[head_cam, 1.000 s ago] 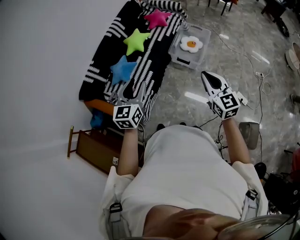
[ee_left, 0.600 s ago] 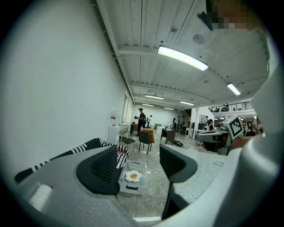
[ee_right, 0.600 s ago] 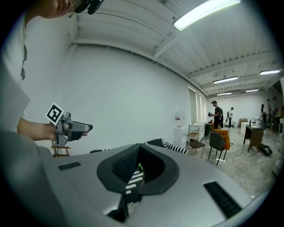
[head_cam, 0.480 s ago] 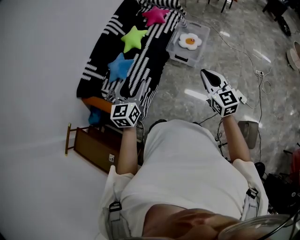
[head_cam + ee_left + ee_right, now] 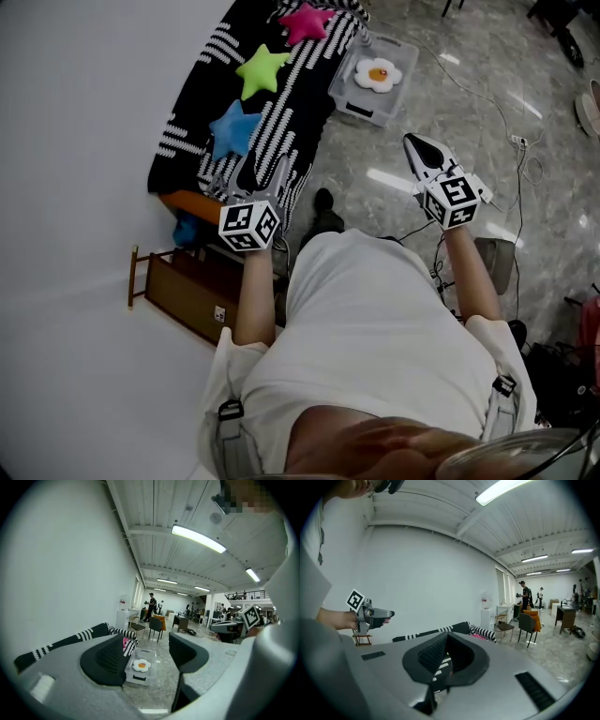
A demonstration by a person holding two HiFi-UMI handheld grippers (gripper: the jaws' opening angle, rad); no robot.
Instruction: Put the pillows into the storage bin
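Three star pillows lie on a black-and-white striped blanket point(image 5: 300, 103): blue point(image 5: 234, 129), green point(image 5: 261, 71) and pink point(image 5: 307, 21). Beside it on the floor stands a clear storage bin point(image 5: 349, 101) holding a fried-egg pillow point(image 5: 378, 74). My left gripper point(image 5: 262, 173) hovers just short of the blue star. Its jaws have just been opening and stand apart with nothing between them. Between them the left gripper view frames the bin point(image 5: 136, 677) and egg pillow point(image 5: 141, 665). My right gripper point(image 5: 424, 150) hangs over the floor right of the bin, shut and empty point(image 5: 446, 670).
A low wooden stand point(image 5: 178, 291) sits by the white wall, with orange point(image 5: 192, 206) and blue point(image 5: 187, 230) items at the blanket's near end. Cables and a power strip point(image 5: 516, 145) lie on the marble floor at the right. Chairs point(image 5: 157, 627) and people stand far off.
Both grippers have moved a little forward and down toward the blanket and bin. The left jaws stand wider apart than a second ago. The right jaws stay shut.
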